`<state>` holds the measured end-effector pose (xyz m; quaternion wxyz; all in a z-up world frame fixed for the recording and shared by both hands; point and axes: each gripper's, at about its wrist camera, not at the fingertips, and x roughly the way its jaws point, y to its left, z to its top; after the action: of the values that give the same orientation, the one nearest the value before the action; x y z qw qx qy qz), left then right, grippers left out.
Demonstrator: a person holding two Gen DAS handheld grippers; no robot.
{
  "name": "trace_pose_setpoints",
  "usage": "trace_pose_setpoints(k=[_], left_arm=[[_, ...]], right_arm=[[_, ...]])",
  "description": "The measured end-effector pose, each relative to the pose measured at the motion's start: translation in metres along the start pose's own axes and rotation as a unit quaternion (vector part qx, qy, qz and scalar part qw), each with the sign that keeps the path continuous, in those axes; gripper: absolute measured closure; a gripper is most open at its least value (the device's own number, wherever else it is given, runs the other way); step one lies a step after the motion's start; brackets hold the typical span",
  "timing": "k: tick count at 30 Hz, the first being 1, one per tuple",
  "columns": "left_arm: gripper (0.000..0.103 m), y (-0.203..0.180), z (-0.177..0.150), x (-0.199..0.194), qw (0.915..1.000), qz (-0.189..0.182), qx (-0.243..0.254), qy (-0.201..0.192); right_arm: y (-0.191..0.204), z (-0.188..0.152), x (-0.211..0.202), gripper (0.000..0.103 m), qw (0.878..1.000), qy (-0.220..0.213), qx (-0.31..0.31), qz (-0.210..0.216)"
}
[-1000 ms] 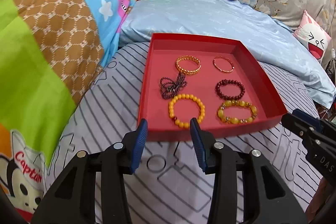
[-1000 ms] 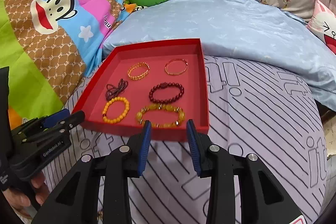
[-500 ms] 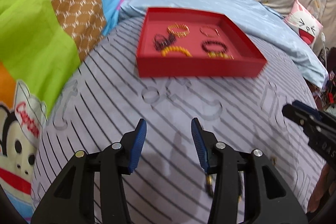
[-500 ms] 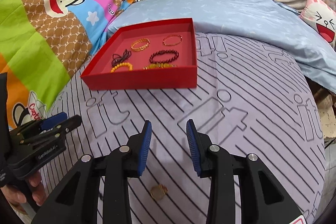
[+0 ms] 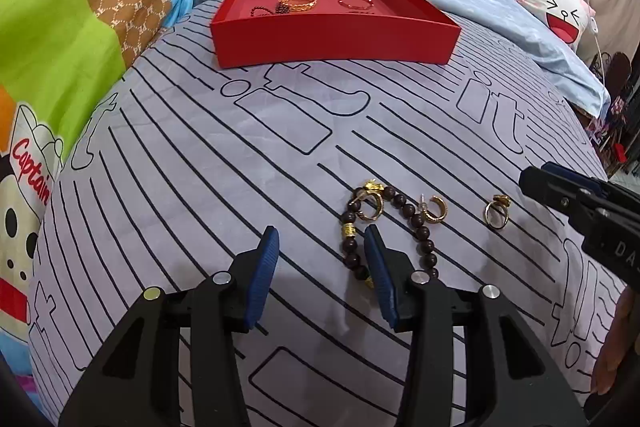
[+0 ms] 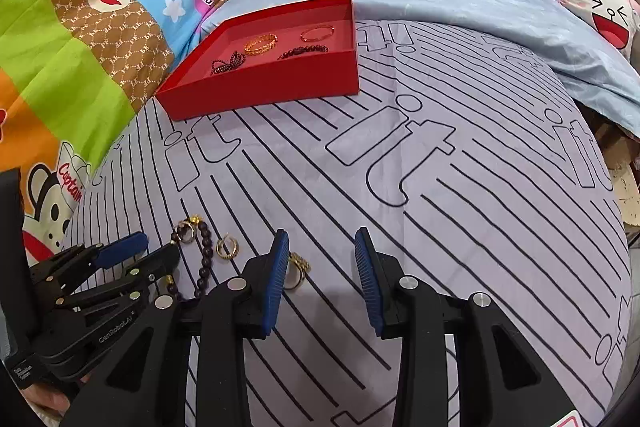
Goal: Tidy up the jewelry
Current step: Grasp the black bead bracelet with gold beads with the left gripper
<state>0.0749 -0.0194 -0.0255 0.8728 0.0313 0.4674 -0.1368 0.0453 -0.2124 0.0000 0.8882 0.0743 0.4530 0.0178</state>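
Both tongs hang empty over the striped bedsheet [image 5: 280, 147]. The left gripper [image 5: 322, 251] stands partly parted, nothing between its pads; the right gripper [image 6: 322, 253] is likewise part-open and bare.

From the left wrist view, open sheet runs toward 12 o'clock up to the red tray [image 5: 336, 35], whose near wall hides its front bracelets. A gold bangle [image 5: 297, 1] and a thin orange one [image 5: 355, 2] show above that wall.

A dark bead bracelet [image 5: 408, 223] lies at 1 o'clock of the left tongs, its long axis running toward the camera, its near end cut off behind the right-hand finger. Two gold hoop earrings [image 5: 434, 209] rest against it. A gold ring [image 5: 496, 213] lies apart at 2 o'clock; in the right wrist view it is half hidden by the left-hand finger.
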Motion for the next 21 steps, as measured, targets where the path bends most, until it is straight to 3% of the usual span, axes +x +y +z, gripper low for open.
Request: trace_pose_setpoints(k=[6, 10, 11, 21], left_arm=[[0.064, -0.008, -0.001, 0.002, 0.9999, 0.007, 0.009, -0.010], [0.093, -0.012, -0.001, 0.001, 0.9997, -0.004, 0.018, -0.014], [0.095, -0.012, -0.001, 0.001, 0.9997, -0.007, 0.017, -0.013], [0.095, -0.010, 0.002, -0.015, 0.9981, -0.058, -0.001, -0.020]], right_arm=[[0.000, -0.010, -0.001, 0.069, 1.000, 0.006, 0.001, 0.002], [0.000, -0.016, 0.000, 0.069, 1.000, 0.012, 0.001, 0.003], [0.000, -0.018, 0.001, 0.069, 1.000, 0.013, 0.002, 0.004], [0.006, -0.022, 0.001, 0.069, 1.000, 0.017, -0.003, 0.013]])
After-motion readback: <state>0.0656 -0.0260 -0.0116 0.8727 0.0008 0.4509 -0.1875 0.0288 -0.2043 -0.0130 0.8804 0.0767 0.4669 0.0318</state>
